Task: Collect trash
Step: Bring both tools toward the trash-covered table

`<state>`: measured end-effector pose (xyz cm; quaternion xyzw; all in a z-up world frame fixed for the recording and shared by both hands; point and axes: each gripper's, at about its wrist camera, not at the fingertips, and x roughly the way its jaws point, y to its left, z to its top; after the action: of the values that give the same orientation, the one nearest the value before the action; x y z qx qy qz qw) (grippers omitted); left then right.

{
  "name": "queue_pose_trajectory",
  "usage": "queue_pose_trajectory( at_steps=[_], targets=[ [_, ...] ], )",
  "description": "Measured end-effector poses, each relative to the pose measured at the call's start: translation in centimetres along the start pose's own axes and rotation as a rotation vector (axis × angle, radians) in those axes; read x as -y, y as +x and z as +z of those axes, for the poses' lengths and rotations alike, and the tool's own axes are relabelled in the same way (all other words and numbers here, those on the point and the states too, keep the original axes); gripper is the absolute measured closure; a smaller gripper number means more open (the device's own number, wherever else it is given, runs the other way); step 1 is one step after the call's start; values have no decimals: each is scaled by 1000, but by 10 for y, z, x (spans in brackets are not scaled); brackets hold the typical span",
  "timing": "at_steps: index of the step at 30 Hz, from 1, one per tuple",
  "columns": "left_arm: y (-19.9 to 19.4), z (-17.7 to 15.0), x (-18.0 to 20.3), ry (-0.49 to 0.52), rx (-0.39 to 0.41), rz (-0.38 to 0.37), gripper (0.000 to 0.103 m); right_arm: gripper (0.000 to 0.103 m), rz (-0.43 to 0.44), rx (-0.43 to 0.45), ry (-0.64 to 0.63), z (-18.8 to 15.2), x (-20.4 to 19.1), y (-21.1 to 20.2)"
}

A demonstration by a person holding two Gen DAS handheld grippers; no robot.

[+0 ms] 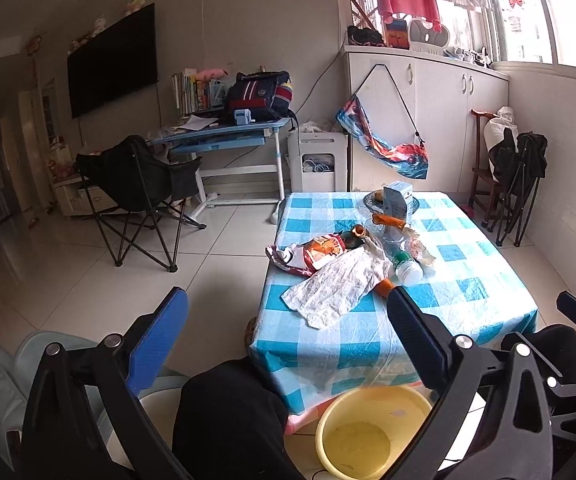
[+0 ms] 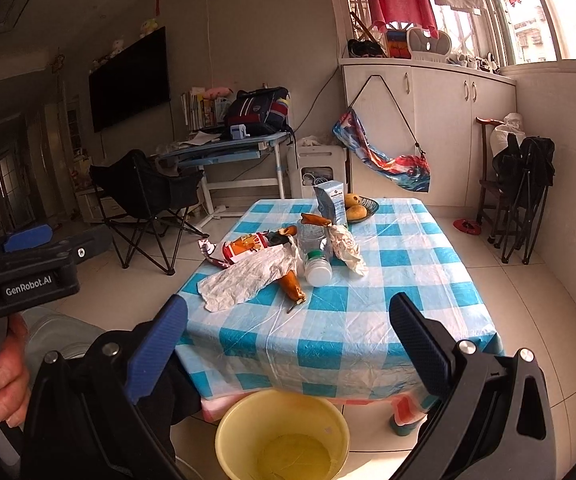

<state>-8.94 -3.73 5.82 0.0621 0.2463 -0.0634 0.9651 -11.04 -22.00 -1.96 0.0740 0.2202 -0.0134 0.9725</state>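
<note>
Trash pile mid-bench (image 2: 368, 320): crumpled paper wrapper (image 2: 247, 278) nearest, light, soft; pinch raised fold at edge. Plastic bottle (image 2: 318, 268) on side, slick, may roll. Yellow bucket (image 2: 283, 436) on floor below. Left gripper (image 1: 288, 336), right gripper (image 2: 288, 336): fingers spread, empty.

The worktop (image 2: 388, 304) wears a thin, crinkled plastic cover with a slight gloss. Ahead of the fingers (image 2: 155, 348) lies rough crumpled paper (image 2: 243, 280). Below them, the yellow plastic bucket (image 2: 231, 428) looks smooth; the floor tiles (image 1: 87, 264) shine.
</note>
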Motion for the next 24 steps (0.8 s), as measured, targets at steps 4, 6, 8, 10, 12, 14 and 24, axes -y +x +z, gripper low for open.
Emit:
queue_pose_trajectory(
  at_steps=[4,6,8,10,12,14,24],
  targets=[
    [-1,1,0,3,2,-1,7,6,6,7,-10,-1,-3,-6],
    [-4,0,-1,5,5,-2,7,6,9,10,-15,0,-6,-9],
    [-3,2,0,6,4,-2,7,6,9,15,-20,1,-8,-11],
    [-5,1,0,4,4,-2,7,6,10,19,-21,1,-8,-14],
    [-5,1,-1,3,3,-1,7,6,9,19,-20,2,-9,-14],
    [-6,1,-2,3,3,0,7,6,10,18,-20,2,-9,-14],
    [-10,1,-1,8,4,0,7,6,9,25,-17,4,-9,-18]
  ],
)
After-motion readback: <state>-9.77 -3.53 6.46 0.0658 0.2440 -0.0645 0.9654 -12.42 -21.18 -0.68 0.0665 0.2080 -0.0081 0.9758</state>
